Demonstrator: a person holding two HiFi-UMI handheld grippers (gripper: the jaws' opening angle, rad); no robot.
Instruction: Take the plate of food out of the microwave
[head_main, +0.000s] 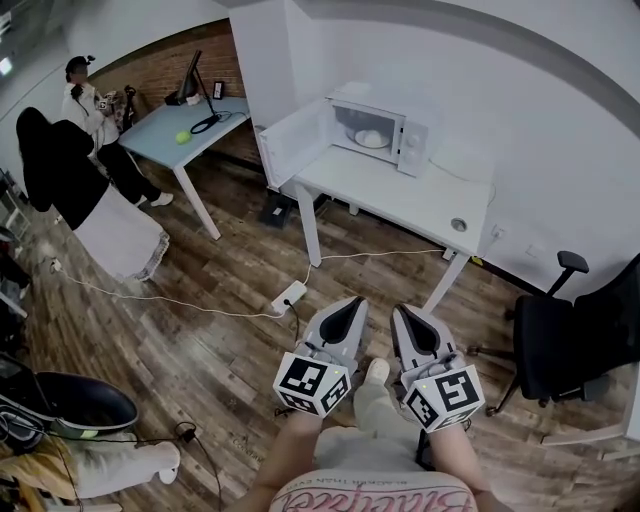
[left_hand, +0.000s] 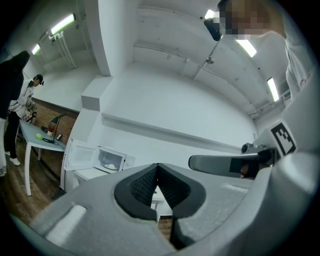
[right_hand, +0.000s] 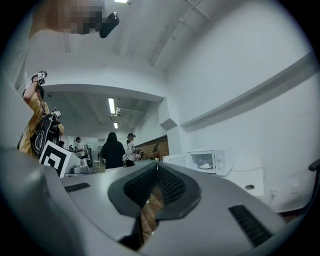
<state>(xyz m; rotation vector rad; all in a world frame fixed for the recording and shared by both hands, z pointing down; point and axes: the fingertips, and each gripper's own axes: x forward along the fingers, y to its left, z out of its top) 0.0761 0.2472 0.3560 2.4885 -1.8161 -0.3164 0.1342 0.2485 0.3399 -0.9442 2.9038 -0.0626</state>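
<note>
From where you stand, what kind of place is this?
Probably an office or a lab workroom: a black office chair stands on the wooden floor, a microwave with its door open sits on a white desk, and a monitor stands on another desk.

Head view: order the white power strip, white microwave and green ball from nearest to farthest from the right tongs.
From the right tongs:
1. White power strip, on the floor, left.
2. White microwave, on the white desk ahead.
3. Green ball, on the blue table, far left.
</note>
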